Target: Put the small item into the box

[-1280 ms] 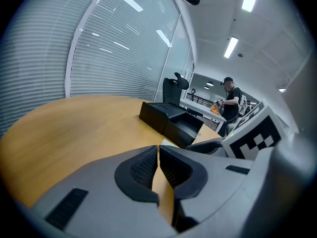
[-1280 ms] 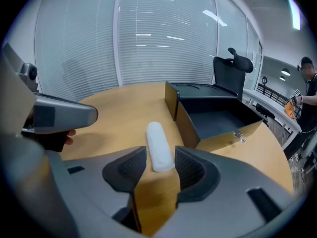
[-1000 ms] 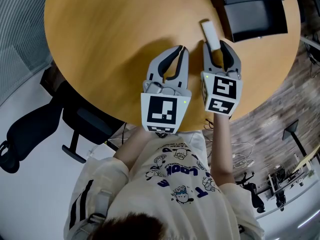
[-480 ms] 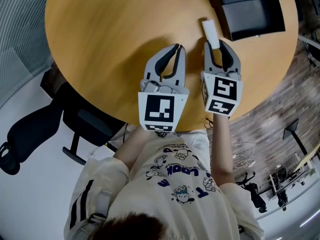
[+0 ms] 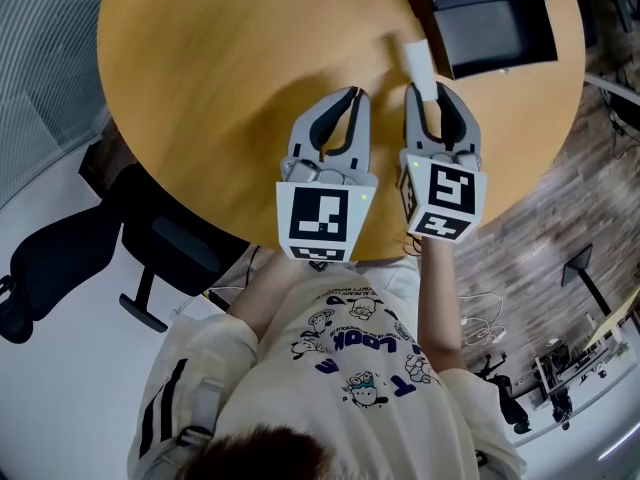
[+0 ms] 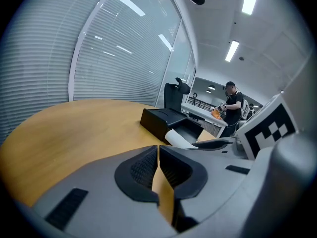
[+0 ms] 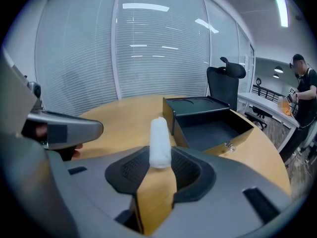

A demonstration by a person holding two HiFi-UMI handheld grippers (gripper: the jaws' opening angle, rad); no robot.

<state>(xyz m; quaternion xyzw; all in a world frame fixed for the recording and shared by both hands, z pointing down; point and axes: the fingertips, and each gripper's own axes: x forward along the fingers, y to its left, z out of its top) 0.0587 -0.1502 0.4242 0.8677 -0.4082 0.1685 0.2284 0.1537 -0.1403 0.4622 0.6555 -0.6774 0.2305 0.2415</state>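
Observation:
The small item is a white rolled cylinder [image 5: 420,66] [image 7: 160,142]. My right gripper [image 5: 434,90] [image 7: 160,157] has just been closing and is shut on its near end, with the roll sticking out forward between the pads. The open black box [image 5: 492,26] [image 7: 210,124] stands just beyond it on the round wooden table [image 5: 220,68], a little to the right. My left gripper [image 5: 350,94] [image 6: 158,150] hovers beside the right one, shut with nothing between its pads. From the left gripper view the roll [image 6: 179,139] shows in front of the box [image 6: 163,119].
The table's near edge curves just under both grippers. A black office chair [image 5: 60,258] stands on the floor at lower left, another chair [image 7: 226,83] behind the table. A person [image 6: 232,103] stands far back by a counter. Blinds line the glass wall.
The right gripper's jaws have narrowed onto the white roll and the gripper has risen slightly with it. The left gripper has stayed where it was.

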